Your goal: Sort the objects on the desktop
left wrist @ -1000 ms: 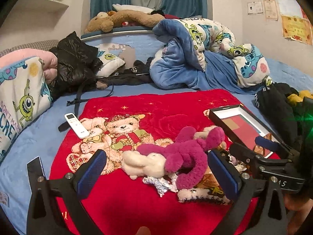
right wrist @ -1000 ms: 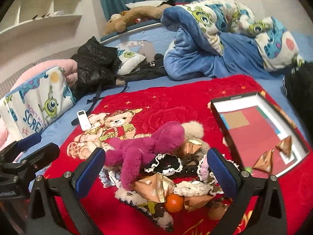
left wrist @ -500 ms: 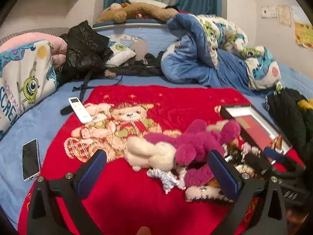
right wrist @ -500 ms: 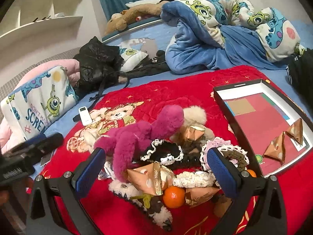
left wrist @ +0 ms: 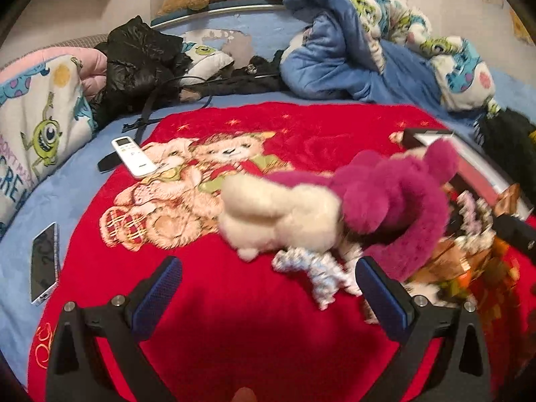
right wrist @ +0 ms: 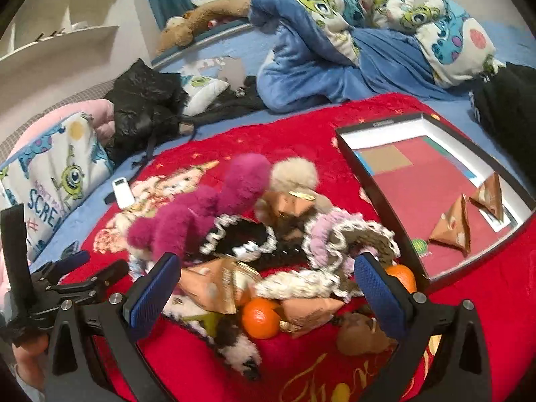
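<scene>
Left gripper (left wrist: pixel 268 296), fingers spread wide and holding nothing, hovers low over the red blanket (left wrist: pixel 234 328), pointed toward the near edge of the pile; the white scrunchie (left wrist: pixel 318 274) lies just beside its right finger. Right gripper (right wrist: pixel 268 288), likewise wide apart and empty, hangs above the pile's centre, its fingers bracketing a gold packet (right wrist: pixel 214 284) and an orange (right wrist: pixel 261 318). A second orange (right wrist: pixel 402 276) shows behind the right finger. The magenta plush (right wrist: pixel 207 207) lies on the pile's left side, touching the cream plush (left wrist: pixel 281 214), with a black scrunchie (right wrist: pixel 244 238) beside it. The tray (right wrist: pixel 382 124) sits right of the pile and holds two packets (right wrist: pixel 452 227). In the right wrist view the left gripper appears at lower left, gripped by a hand (right wrist: pixel 28 358). A remote (left wrist: pixel 132 155) and a phone (left wrist: pixel 43 263) lie well apart from the pile
</scene>
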Action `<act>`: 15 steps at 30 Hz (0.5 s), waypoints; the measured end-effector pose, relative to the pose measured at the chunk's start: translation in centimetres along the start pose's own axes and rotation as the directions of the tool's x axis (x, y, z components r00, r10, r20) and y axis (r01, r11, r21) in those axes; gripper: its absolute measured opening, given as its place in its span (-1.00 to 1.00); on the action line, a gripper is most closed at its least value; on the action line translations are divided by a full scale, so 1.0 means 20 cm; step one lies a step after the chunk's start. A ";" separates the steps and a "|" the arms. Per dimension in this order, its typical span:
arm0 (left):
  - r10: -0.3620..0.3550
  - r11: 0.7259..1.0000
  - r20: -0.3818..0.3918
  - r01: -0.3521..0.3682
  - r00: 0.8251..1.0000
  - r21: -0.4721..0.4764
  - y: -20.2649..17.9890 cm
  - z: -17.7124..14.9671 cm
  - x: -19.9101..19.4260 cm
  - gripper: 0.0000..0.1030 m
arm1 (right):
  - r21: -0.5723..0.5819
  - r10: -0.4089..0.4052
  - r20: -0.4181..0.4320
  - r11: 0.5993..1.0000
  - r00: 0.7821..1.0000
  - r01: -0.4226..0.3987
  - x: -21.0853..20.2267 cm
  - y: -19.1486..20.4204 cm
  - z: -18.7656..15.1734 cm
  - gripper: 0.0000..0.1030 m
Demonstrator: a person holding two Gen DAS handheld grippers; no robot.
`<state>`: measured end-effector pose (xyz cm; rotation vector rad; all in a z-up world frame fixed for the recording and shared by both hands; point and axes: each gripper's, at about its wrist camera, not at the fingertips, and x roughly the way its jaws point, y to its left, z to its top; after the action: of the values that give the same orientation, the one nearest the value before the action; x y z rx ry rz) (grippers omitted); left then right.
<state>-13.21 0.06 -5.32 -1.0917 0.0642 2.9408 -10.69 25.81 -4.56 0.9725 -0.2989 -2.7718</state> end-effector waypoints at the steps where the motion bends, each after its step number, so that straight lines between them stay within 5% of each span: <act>1: 0.001 1.000 -0.007 -0.001 1.000 0.005 0.00 -0.01 0.01 1.00 | 0.007 0.002 -0.009 1.000 1.000 -0.002 0.01 -0.01 -0.01 1.00; 15: 0.002 1.000 -0.066 -0.002 0.998 0.005 0.00 -0.04 0.14 1.00 | -0.074 0.113 -0.052 0.990 0.992 -0.116 0.09 0.13 -0.07 1.00</act>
<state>-14.81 -0.10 -7.76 -1.1884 0.0723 2.9044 -10.89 22.65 -5.97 0.9696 -0.2311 -2.6322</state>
